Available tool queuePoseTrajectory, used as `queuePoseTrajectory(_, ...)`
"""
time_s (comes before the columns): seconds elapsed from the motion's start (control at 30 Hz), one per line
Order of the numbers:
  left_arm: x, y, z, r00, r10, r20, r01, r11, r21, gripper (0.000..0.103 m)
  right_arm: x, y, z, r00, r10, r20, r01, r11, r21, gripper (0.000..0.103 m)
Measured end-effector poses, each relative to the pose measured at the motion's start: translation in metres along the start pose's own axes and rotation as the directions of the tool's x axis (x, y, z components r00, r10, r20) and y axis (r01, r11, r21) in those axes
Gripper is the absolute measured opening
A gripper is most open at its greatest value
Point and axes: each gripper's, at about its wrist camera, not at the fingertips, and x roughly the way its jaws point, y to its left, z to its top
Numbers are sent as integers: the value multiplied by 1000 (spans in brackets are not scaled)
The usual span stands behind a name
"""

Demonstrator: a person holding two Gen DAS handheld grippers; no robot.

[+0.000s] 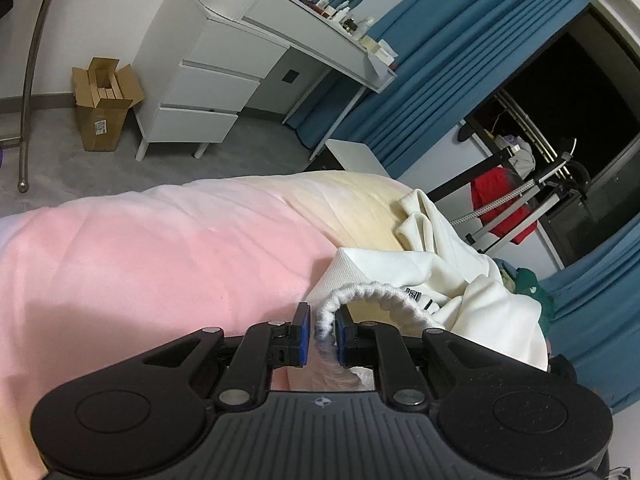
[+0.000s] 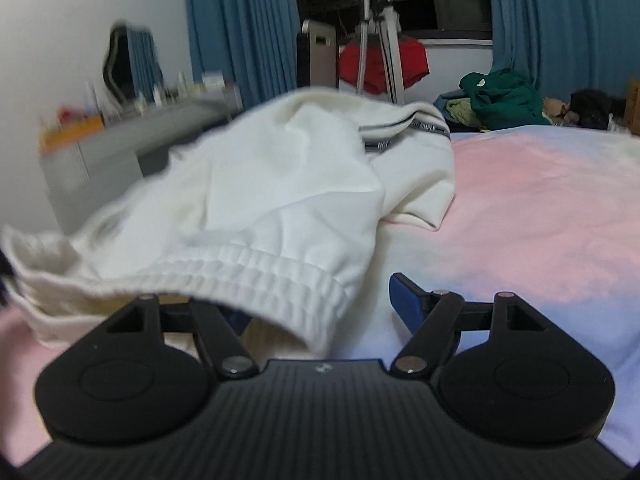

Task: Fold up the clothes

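Observation:
A white garment (image 1: 452, 276) lies crumpled on the pink bed cover (image 1: 160, 248). My left gripper (image 1: 322, 330) is shut on its ribbed hem (image 1: 384, 294), which arches up from between the blue pads. In the right wrist view the same white garment (image 2: 280, 184) is lifted in front of me, its elastic waistband (image 2: 256, 276) draped over my left finger. My right gripper (image 2: 320, 304) is open; the right blue pad (image 2: 404, 300) is bare, the left one is hidden under cloth.
A white dresser and desk (image 1: 224, 68) stand beyond the bed by blue curtains (image 1: 448, 60). A cardboard box (image 1: 104, 104) sits on the floor. A drying rack with a red garment (image 2: 380, 64) and a pile of green clothes (image 2: 500, 98) lie past the bed.

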Motion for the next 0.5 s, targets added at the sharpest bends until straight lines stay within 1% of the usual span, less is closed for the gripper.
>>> queuePoseTrajectory(0.03, 1, -2, -1, 1000, -1, -1, 1, 1000, 10, 18, 8, 4, 0, 1000, -6, -15, 6, 1000, -16, 65)
queuePoseTrajectory(0.07, 3, -4, -2, 1000, -2, -2, 2, 1000, 20, 18, 14, 6, 2, 999, -2, -40, 2, 1000, -20, 49)
queuePoseTrajectory(0.1, 3, -6, -3, 1000, -5, -2, 5, 1000, 30, 19, 17, 7, 4, 998, -3, -58, 1, 1000, -26, 43)
queuePoseTrajectory(0.13, 4, -8, -4, 1000, -9, -2, 9, 999, 40, 18, 14, 9, 6, 998, -16, -59, 13, 999, -38, 38)
queuePoseTrajectory(0.17, 3, -10, -5, 1000, -17, -3, 17, 999, 44, 17, 11, 10, 9, 998, -28, -59, 25, 998, -49, 31)
queuePoseTrajectory(0.2, 3, -11, -5, 1000, -26, -4, 26, 999, 47, 18, 8, 12, 12, 997, -41, -60, 37, 997, -61, 26)
queuePoseTrajectory(0.23, 2, -12, -6, 999, -35, -4, 35, 998, 49, 18, 2, 13, 15, 997, -53, -53, 49, 996, -73, 15)
queuePoseTrajectory(0.3, 1, -15, -8, 998, -60, -12, 61, 996, 59, 19, -26, 9, 22, 998, -70, -1, 69, 992, -101, 15)
queuePoseTrajectory(0.37, -1, -20, -12, 995, -98, -32, 101, 992, 79, 19, -57, 9, 29, 997, -61, 38, 66, 988, -143, 15)
queuePoseTrajectory(0.47, -6, -28, -22, 986, -151, -69, 158, 982, 105, 19, -102, 9, 33, 992, -90, 85, 106, 972, -209, 15)
queuePoseTrajectory(0.5, -9, -29, -26, 984, -159, -81, 167, 979, 113, 21, -117, 8, 33, 990, -102, 96, 121, 968, -220, 15)
